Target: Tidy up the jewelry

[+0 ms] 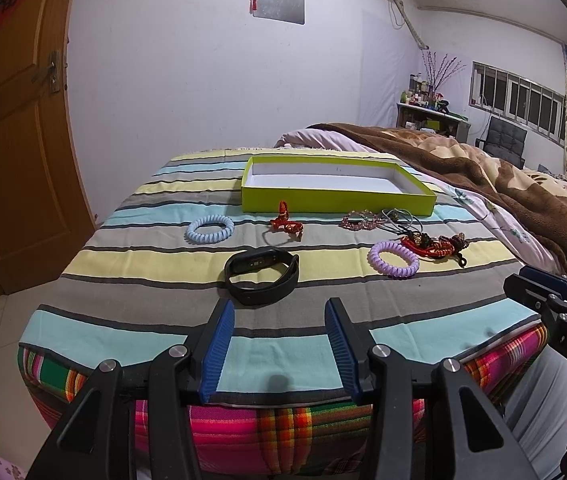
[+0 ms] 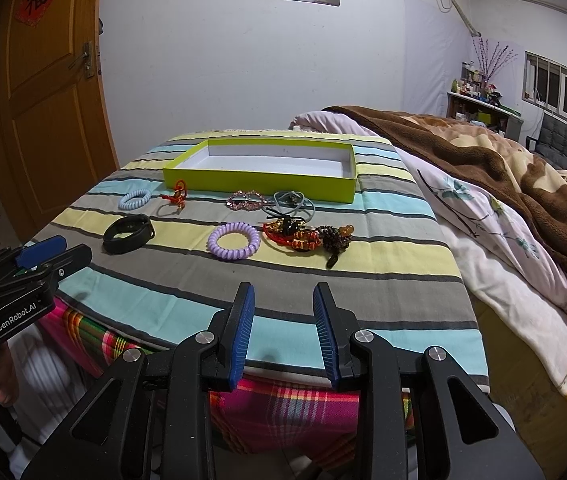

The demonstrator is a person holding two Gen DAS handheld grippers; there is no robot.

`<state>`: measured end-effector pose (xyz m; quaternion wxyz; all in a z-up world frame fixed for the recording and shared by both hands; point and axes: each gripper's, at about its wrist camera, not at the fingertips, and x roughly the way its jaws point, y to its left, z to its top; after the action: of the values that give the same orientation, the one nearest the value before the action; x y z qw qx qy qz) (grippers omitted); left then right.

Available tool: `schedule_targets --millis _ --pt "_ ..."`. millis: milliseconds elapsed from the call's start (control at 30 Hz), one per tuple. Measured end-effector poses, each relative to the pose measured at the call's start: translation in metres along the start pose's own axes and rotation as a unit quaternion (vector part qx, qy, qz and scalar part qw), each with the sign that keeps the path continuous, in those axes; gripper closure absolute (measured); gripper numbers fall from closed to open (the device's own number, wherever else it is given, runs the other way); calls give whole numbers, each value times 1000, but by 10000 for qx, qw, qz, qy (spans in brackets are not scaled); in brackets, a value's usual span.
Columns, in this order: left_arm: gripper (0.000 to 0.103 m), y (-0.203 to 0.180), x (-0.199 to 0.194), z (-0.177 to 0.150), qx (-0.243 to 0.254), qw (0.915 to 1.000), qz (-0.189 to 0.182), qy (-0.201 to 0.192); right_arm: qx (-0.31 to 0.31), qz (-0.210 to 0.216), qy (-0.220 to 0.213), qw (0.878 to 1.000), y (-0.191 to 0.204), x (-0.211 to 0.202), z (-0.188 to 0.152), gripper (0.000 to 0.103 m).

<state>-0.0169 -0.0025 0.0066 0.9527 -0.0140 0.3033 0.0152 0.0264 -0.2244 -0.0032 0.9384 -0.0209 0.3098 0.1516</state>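
An empty lime-green box (image 1: 337,200) (image 2: 259,182) sits far on the striped cloth. In front of it lie a pale blue coil tie (image 1: 210,229) (image 2: 134,199), a red knot charm (image 1: 285,222) (image 2: 177,196), a pink bead bracelet (image 1: 362,220) (image 2: 244,200), grey hair ties (image 1: 403,220) (image 2: 293,202), a black wristband (image 1: 261,276) (image 2: 128,234), a purple coil tie (image 1: 393,259) (image 2: 233,241) and a red-and-brown beaded tangle (image 1: 435,246) (image 2: 311,236). My left gripper (image 1: 279,312) is open, just short of the wristband. My right gripper (image 2: 283,294) is open and empty at the near edge.
The striped cloth (image 1: 163,312) covers a table with a plaid cloth below. A bed with a brown blanket (image 2: 503,160) lies to the right. A wooden door (image 2: 43,100) stands at the left. A chair and a shelf stand far right.
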Motion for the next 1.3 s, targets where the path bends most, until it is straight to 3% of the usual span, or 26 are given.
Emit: schedule_targets --millis 933,1300 --pt "56 -1 -1 1 -21 10000 -18 13 0 4 -2 10000 0 1 1 72" --pt "56 17 26 19 -52 9997 185 151 142 31 28 9999 -11 18 16 72"
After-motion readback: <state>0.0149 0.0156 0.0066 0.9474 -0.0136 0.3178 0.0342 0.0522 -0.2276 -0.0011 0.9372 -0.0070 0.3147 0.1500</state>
